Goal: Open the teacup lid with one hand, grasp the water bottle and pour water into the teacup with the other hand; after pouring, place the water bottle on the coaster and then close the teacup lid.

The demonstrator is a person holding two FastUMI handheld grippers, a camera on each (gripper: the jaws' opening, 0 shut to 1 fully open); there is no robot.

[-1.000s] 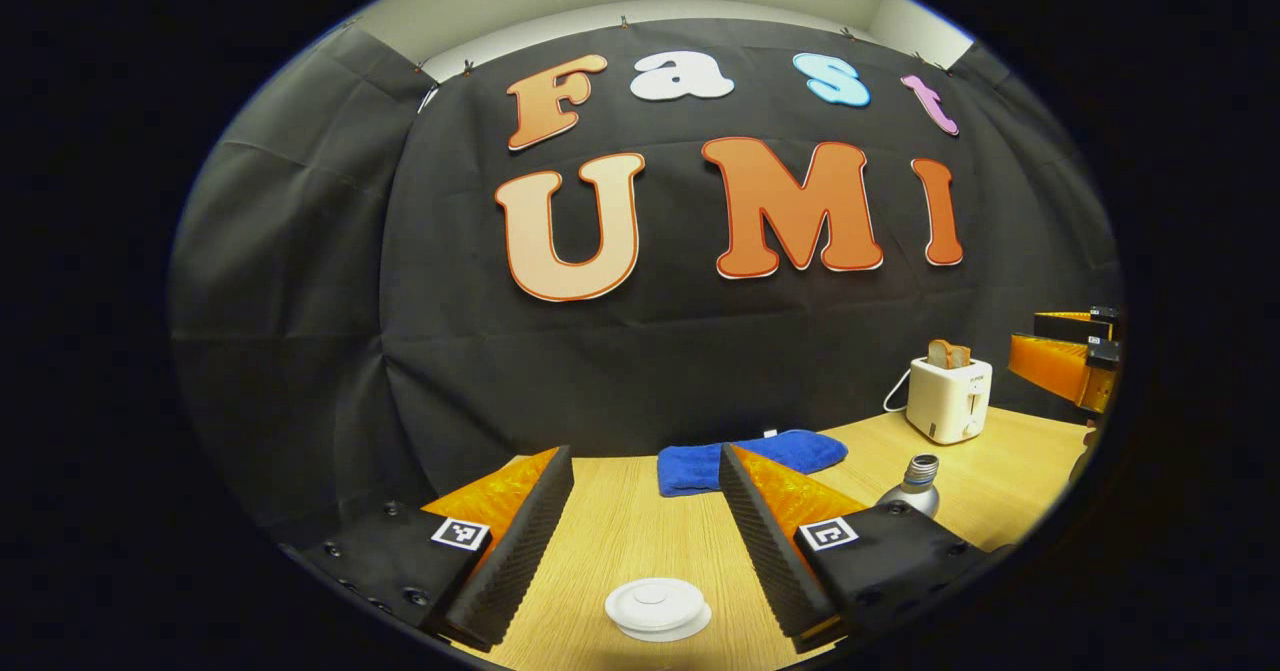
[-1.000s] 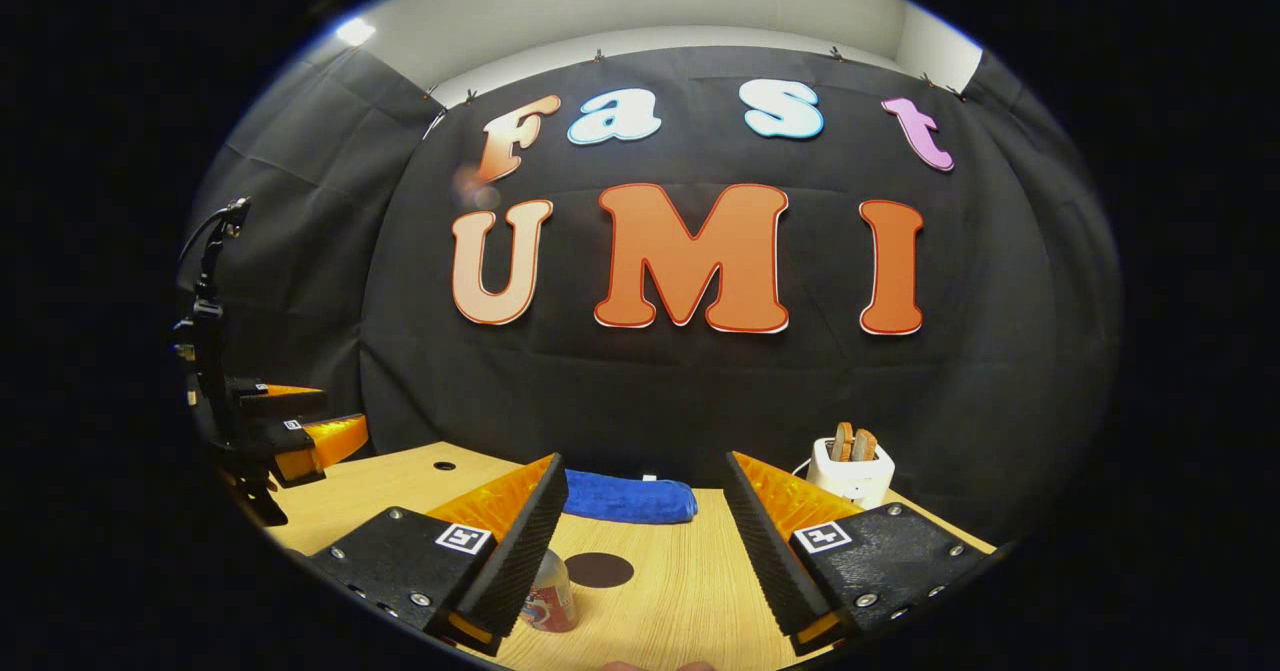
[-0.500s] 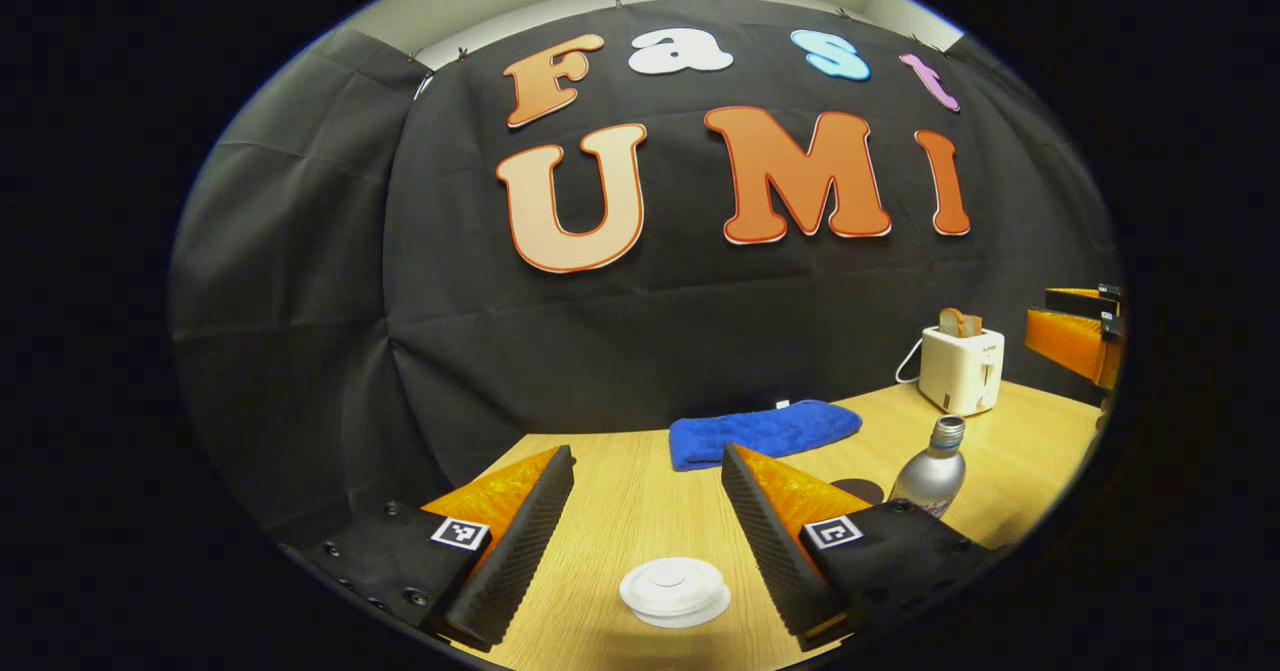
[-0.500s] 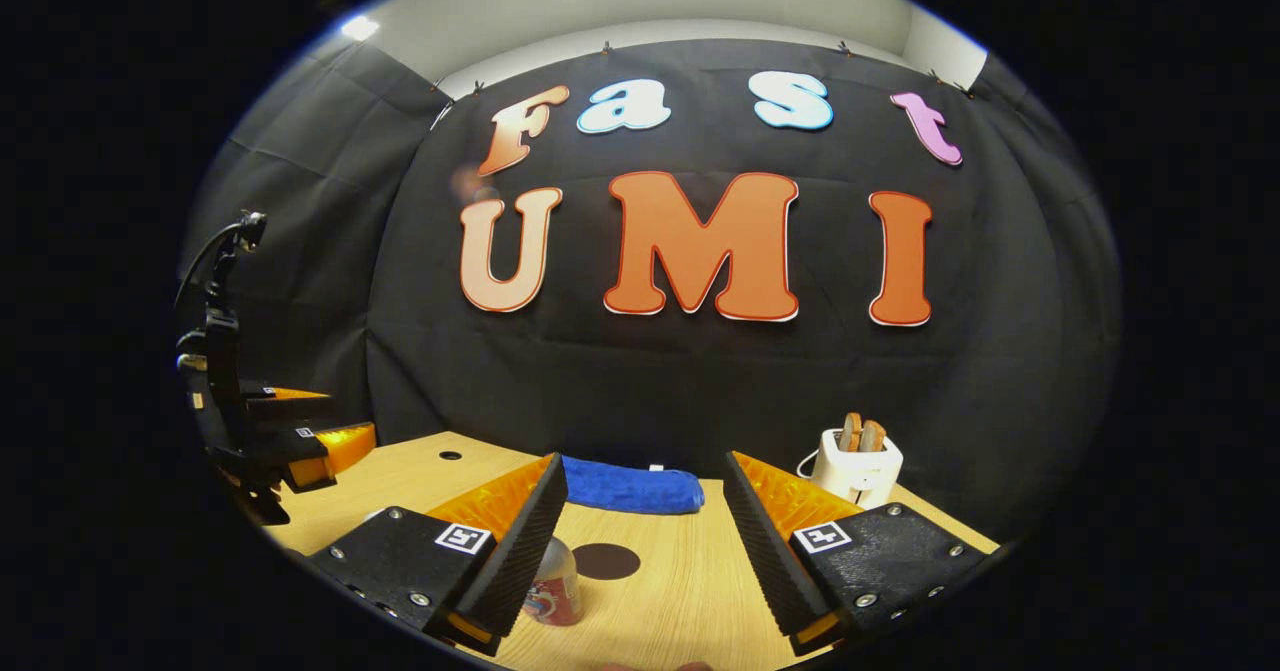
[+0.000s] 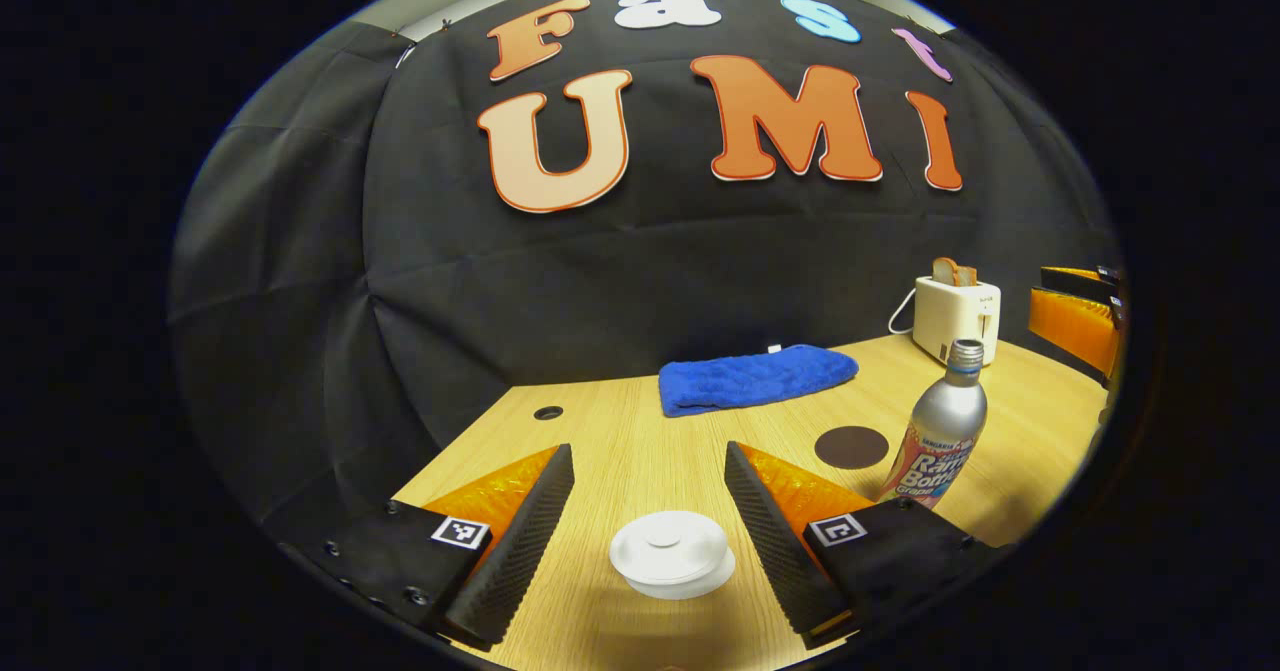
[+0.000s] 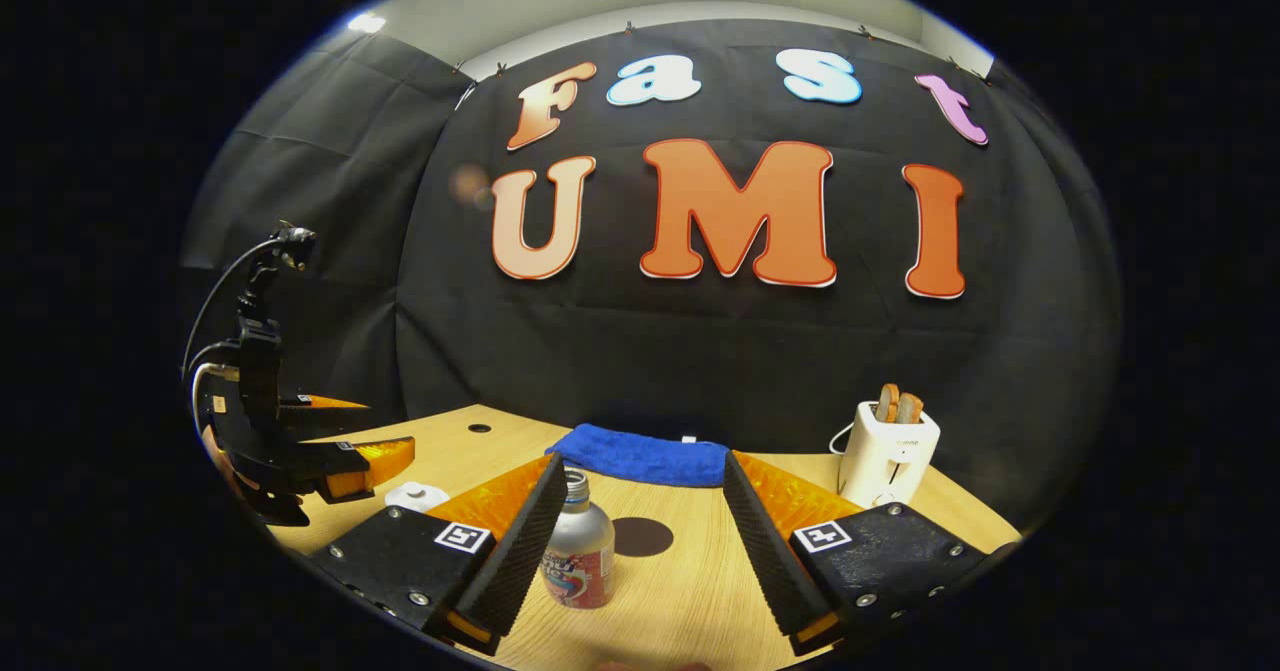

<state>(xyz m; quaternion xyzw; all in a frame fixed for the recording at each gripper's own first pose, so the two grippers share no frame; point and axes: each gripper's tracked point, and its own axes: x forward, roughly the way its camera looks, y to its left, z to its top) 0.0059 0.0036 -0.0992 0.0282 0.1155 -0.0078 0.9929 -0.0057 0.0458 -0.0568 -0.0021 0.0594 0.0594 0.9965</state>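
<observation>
Left gripper point(image 5: 648, 511) hovers low over the wooden bench point(image 5: 620, 441), jaws wide, nothing between them but air; the white teacup lid point(image 5: 668, 549) sits on the teacup directly below the gap, touched by neither finger. Right gripper point(image 6: 645, 521) also has jaws wide and holds nothing. Water bottle point(image 6: 579, 543) stands upright on the bench, uncapped, just beside the inner face of the right gripper's left finger; contact cannot be told. In the left gripper view the bottle stands right of the teacup, with the dark round coaster point(image 5: 851, 446) just behind it and bare. Blue cloth point(image 5: 755, 378) lies folded near the back wall. White toaster point(image 5: 956, 318) with bread slices stands at the far right of the bench. Small round hole point(image 5: 547, 412) in the bench at left rear.
</observation>
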